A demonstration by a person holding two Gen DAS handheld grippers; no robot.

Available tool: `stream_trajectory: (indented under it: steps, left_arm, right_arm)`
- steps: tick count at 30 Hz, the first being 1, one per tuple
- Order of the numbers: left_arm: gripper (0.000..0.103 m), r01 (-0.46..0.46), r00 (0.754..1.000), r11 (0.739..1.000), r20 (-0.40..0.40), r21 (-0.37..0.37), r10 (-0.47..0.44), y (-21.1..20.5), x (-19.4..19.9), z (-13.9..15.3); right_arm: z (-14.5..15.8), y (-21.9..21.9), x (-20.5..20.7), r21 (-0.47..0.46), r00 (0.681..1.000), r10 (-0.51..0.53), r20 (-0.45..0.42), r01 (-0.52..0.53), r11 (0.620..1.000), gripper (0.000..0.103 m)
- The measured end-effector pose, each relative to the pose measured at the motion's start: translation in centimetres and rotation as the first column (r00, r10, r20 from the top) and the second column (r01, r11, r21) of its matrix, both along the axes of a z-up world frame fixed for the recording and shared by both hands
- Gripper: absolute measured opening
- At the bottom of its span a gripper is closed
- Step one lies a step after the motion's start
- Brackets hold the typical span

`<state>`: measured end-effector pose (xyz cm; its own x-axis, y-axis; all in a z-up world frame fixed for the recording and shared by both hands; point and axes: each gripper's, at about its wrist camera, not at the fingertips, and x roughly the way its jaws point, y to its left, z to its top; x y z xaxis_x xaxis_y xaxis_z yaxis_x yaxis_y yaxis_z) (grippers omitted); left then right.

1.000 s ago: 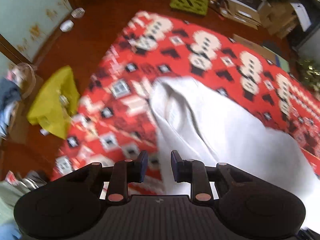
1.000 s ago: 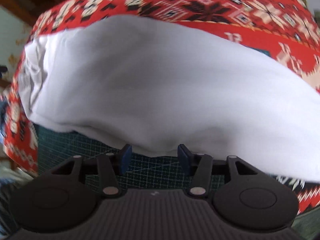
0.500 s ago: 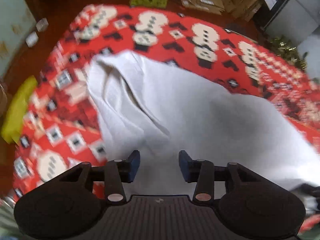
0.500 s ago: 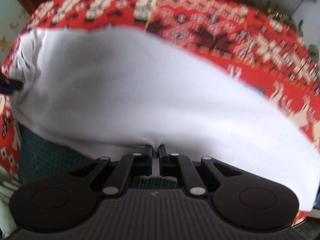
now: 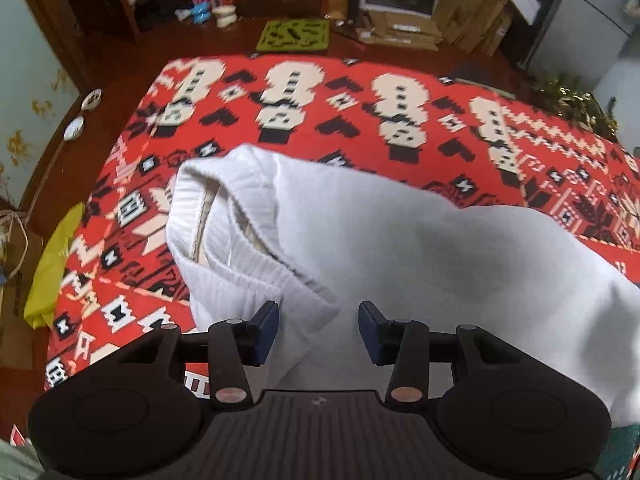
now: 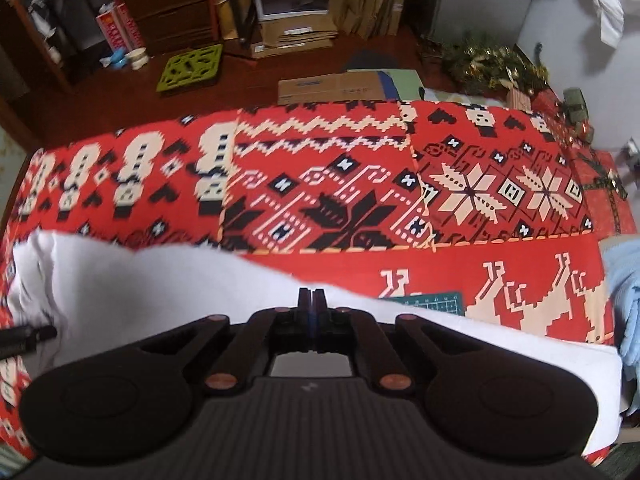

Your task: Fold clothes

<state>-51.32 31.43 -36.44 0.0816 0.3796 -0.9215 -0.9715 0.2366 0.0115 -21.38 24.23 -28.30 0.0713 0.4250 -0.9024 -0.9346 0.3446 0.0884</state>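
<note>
White garment (image 5: 420, 248) mid-fold: my right gripper (image 6: 313, 300) is clamped on its near edge, lower centre; left gripper (image 5: 318, 326) gapes over the waistband, empty. Next, I pinch there.

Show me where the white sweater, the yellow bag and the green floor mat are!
white sweater (image 5: 420, 248): left wrist view, on its smooth body.
yellow bag (image 5: 52, 264): left wrist view, on its middle, left of the red blanket.
green floor mat (image 5: 295, 35): left wrist view, on its centre.
</note>
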Motion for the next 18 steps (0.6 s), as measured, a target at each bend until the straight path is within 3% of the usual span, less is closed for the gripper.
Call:
stream_trajectory:
  steps: [5, 8, 10, 12, 15, 16, 17, 18]
  left_arm:
    - [0.044, 0.126, 0.989, 0.990, -0.086, 0.064, -0.120, -0.5, 2.1, -0.5]
    - [0.043, 0.123, 0.979, 0.991, -0.171, 0.049, -0.113, 0.4, 2.4, -2.2]
    - [0.043, 0.087, 0.983, 0.996, -0.164, 0.022, -0.082, 0.7, 2.0, -2.9]
    - [0.043, 0.073, 0.983, 0.997, -0.170, 0.008, -0.071, 0.7, 2.0, -3.4]
    - [0.043, 0.079, 0.977, 0.997, -0.199, 0.011, -0.076, 0.4, 2.2, -4.1]
    - [0.039, 0.082, 0.975, 0.997, -0.208, 0.012, -0.077, 0.2, 2.3, -4.3]
    - [0.025, 0.084, 0.973, 0.996, -0.218, 0.013, -0.079, 0.1, 2.4, -4.5]
    - [0.020, 0.082, 0.972, 0.997, -0.220, 0.010, -0.078, 0.3, 2.3, -4.5]
  right_arm:
    - [-0.9, -1.2, -1.6, -0.034, 0.994, 0.029, -0.107, -0.033, 0.999, 0.003]
    - [-2.2, -2.7, -2.9, -0.092, 0.987, 0.010, -0.161, -0.025, 0.995, 0.009]
    - [-3.1, -3.6, -3.8, -0.117, 0.980, -0.013, -0.200, -0.011, 0.993, 0.010]
    - [-3.6, -4.7, -4.3, -0.133, 0.974, -0.034, -0.224, 0.003, 0.991, 0.023]
    - [-4.5, -6.6, -4.6, -0.179, 0.960, -0.094, -0.263, 0.047, 0.983, 0.032]
    - [-4.9, -7.3, -4.6, -0.195, 0.955, -0.115, -0.273, 0.062, 0.979, 0.032]
    - [-5.3, -7.8, -4.7, -0.209, 0.952, -0.131, -0.276, 0.074, 0.975, 0.034]
    - [-5.6, -8.2, -4.8, -0.216, 0.954, -0.134, -0.267, 0.076, 0.973, 0.037]
